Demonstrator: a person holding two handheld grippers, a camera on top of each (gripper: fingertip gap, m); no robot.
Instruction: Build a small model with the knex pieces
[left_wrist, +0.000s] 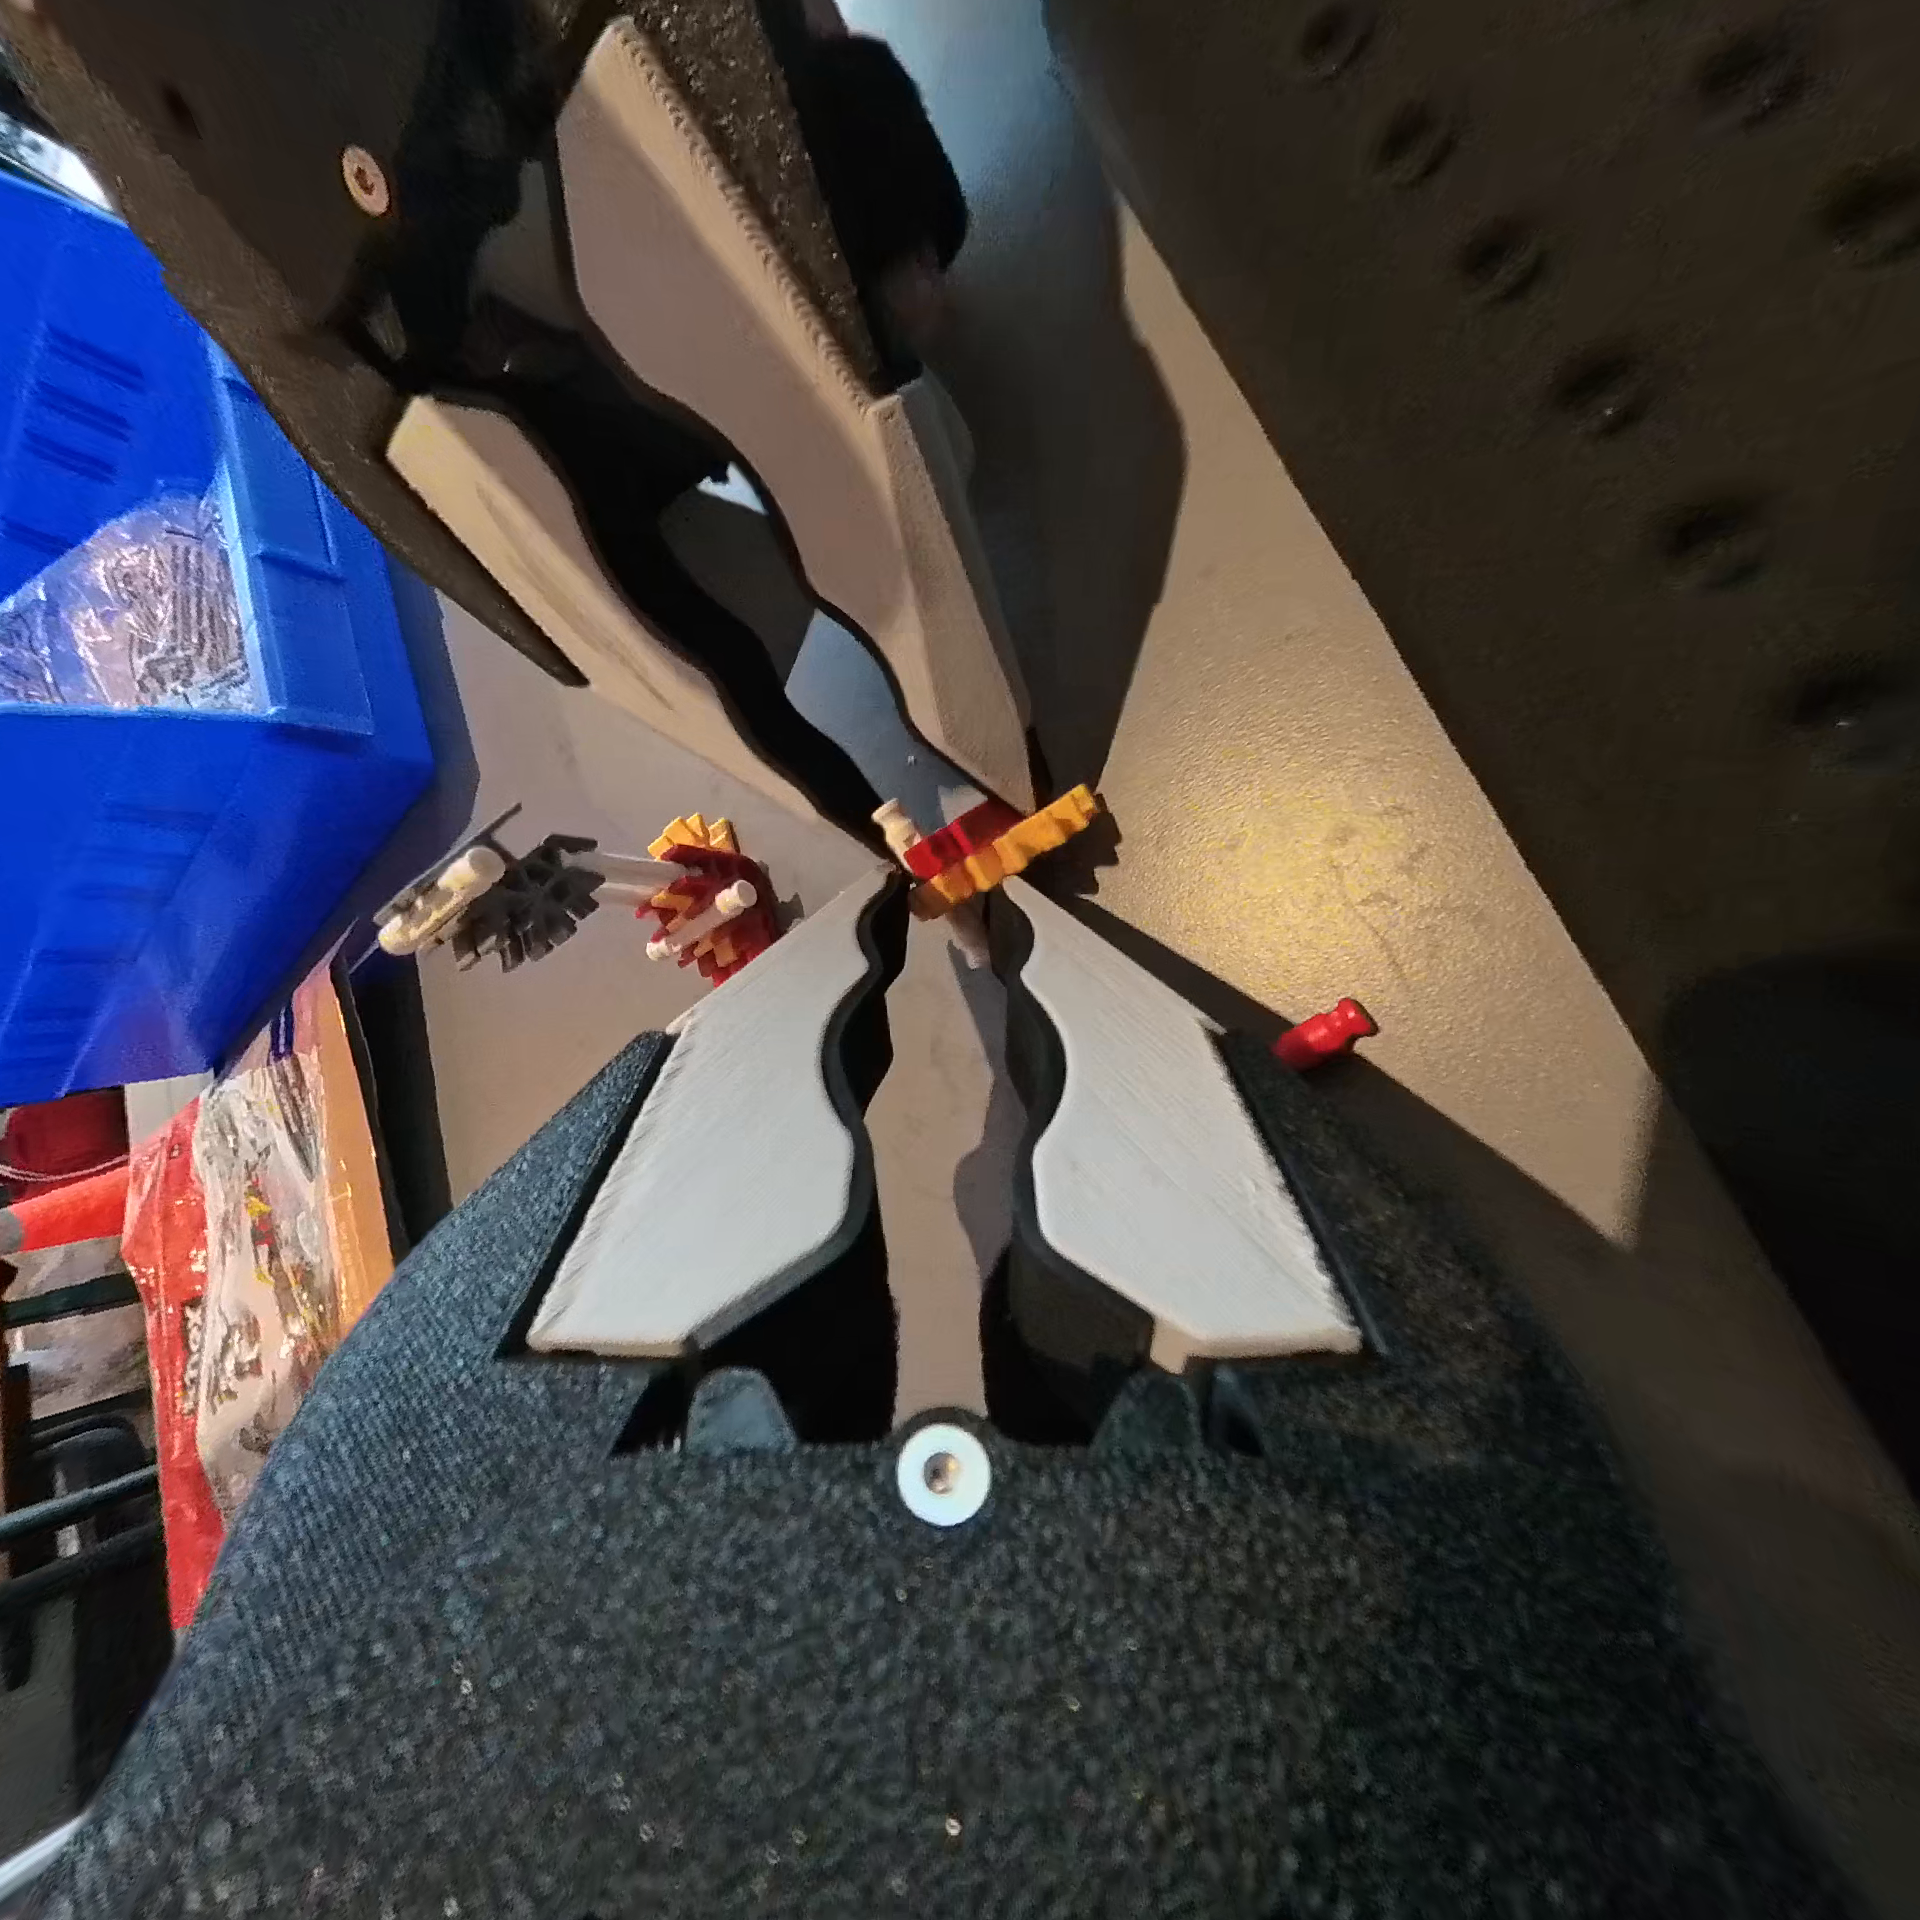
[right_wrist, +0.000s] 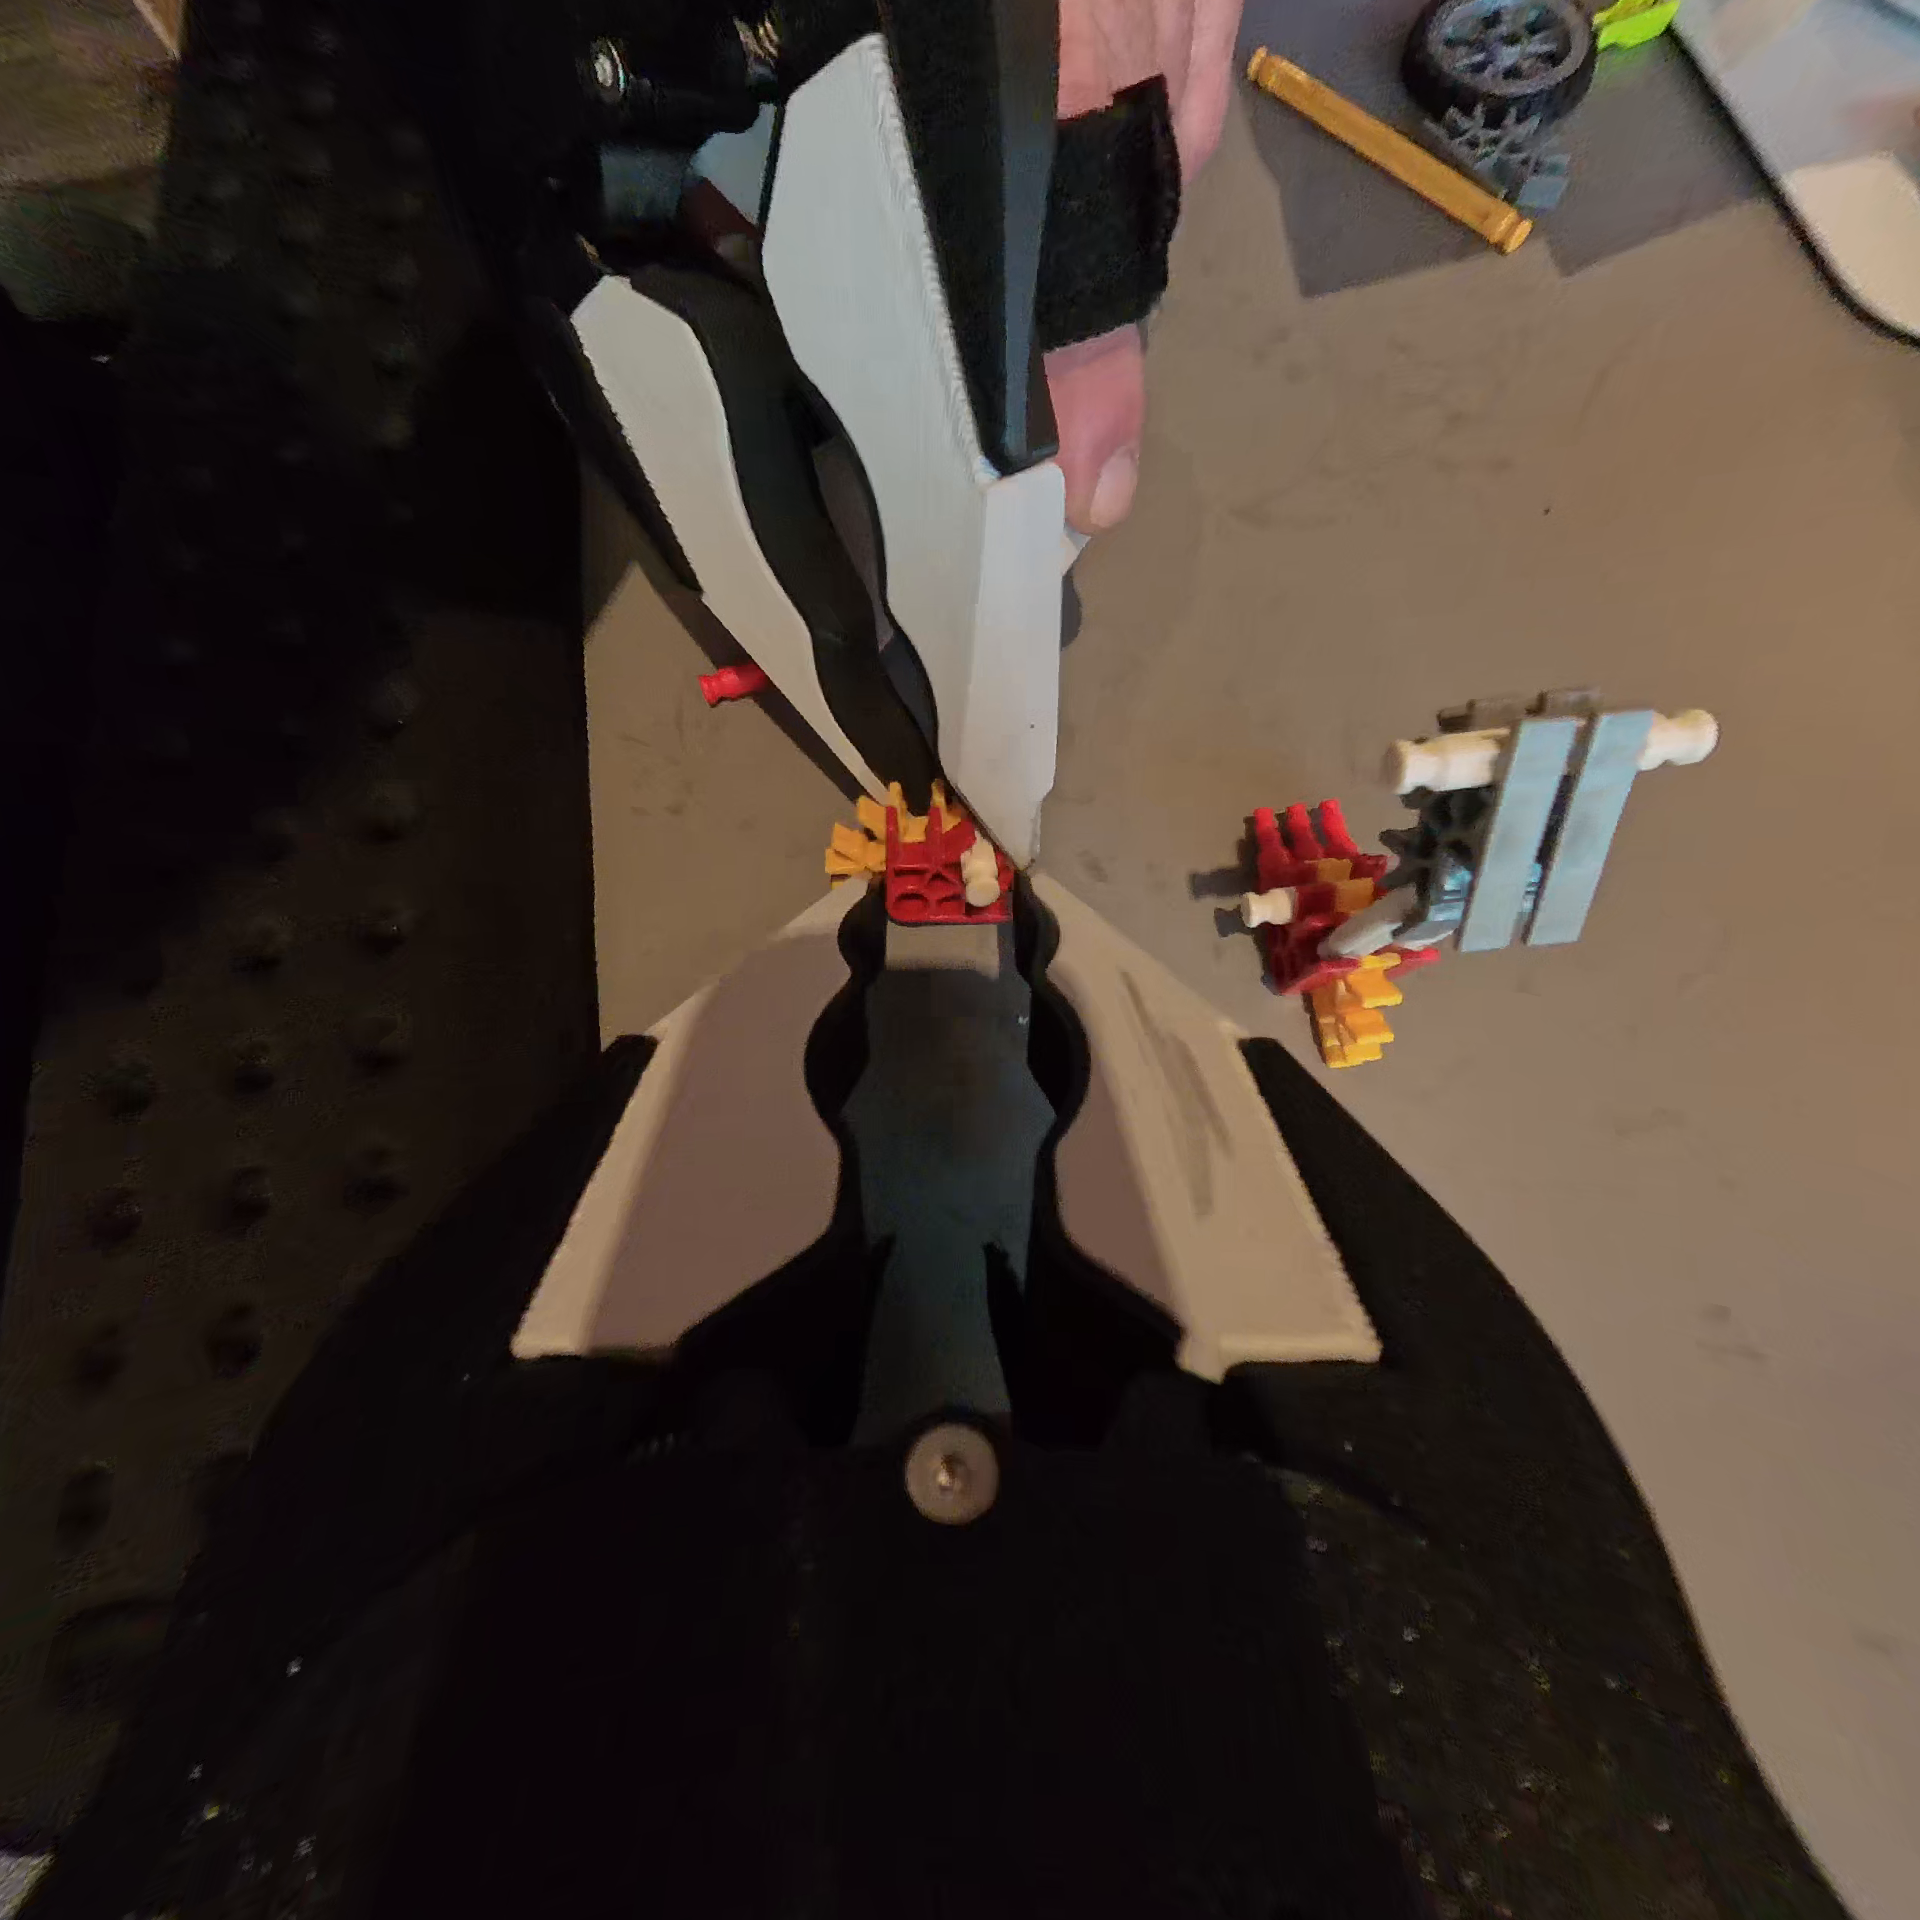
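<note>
Loose building pieces and storage around a red-and-yellow toy assembly (right_wrist: 1340, 914) on the grey table (right_wrist: 1455, 520)

Beyond the assembly lie a yellow rod (right_wrist: 1387, 145), a black wheel (right_wrist: 1501, 52) and a green piece (right_wrist: 1631, 16). A blue bin (left_wrist: 156, 779) stands near it, with a red printed packet (left_wrist: 249, 1299) beside the bin. Well apart from the assembly, a small red peg (left_wrist: 1325, 1032) lies at the edge of a black dimpled mat (right_wrist: 260, 935).

Blue bin (left_wrist: 156, 727) cropped; wheel (right_wrist: 1501, 52) cropped

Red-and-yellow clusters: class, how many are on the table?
2: one between both tools' tips; one loose to its right in the right wrist view. Others may be hidden.
</note>
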